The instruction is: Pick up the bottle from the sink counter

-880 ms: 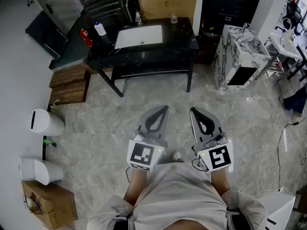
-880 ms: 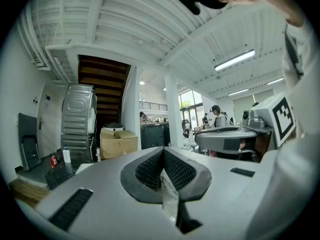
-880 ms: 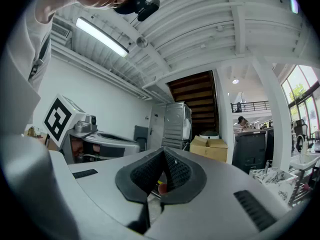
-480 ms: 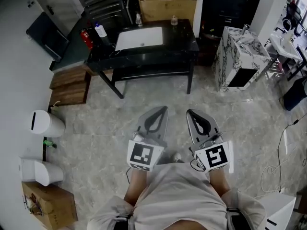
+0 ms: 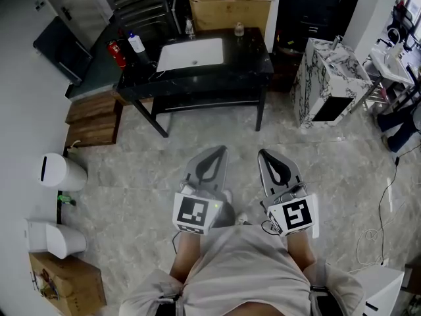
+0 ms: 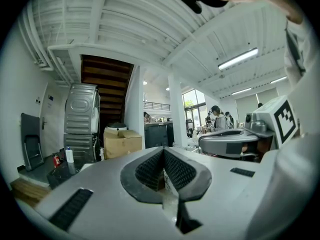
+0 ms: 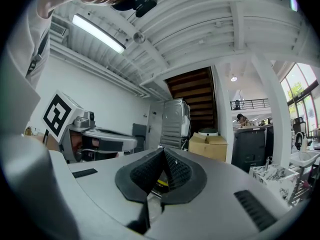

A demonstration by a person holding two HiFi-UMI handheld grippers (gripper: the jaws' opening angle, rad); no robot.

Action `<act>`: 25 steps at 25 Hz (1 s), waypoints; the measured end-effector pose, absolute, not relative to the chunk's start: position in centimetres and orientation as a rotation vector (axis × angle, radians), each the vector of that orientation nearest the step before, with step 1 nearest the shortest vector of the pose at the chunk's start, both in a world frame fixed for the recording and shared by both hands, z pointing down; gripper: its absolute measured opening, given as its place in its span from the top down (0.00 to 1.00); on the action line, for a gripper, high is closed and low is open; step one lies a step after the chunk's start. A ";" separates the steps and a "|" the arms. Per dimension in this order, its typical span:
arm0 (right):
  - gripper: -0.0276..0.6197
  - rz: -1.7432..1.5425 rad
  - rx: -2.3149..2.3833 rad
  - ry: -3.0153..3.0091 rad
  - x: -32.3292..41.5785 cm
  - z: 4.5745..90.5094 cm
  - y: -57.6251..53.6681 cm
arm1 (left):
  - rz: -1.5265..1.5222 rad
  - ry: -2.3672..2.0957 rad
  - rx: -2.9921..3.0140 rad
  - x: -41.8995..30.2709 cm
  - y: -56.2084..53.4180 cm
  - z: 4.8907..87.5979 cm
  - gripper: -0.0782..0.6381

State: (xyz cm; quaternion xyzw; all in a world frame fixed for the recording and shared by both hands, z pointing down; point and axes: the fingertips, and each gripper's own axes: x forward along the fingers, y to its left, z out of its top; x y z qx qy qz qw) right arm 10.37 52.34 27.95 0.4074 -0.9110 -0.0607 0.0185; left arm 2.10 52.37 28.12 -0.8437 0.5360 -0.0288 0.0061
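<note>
At twelve o'clock in the head view, the cardboard box (image 5: 229, 5) behind the desk (image 5: 245, 52) is cut by the top edge. The bottle (image 5: 137, 43) at eleven o'clock is too small for its label to be read.

Head camera high, two gripper cameras low, all facing the sink counter (image 5: 247, 58).
The head view looks steeply down from well back of the counter; both gripper views look level towards it from afar, sharing the cardboard box (image 5: 227, 5) (image 6: 122, 143) (image 7: 215, 146) behind it.
</note>
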 end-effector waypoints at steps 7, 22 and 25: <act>0.96 -0.186 1.294 -2.788 8.7 28.5 48.7 | -0.081 1.639 -2.669 0.6 48.6 28.5 0.89; 0.96 -0.175 1.345 -2.746 4.7 29.0 38.8 | -0.093 1.563 -2.718 -3.1 38.5 29.2 0.89; 0.96 -0.176 1.346 -2.740 3.7 29.1 37.2 | -0.090 1.561 -2.722 -4.1 37.0 29.3 0.89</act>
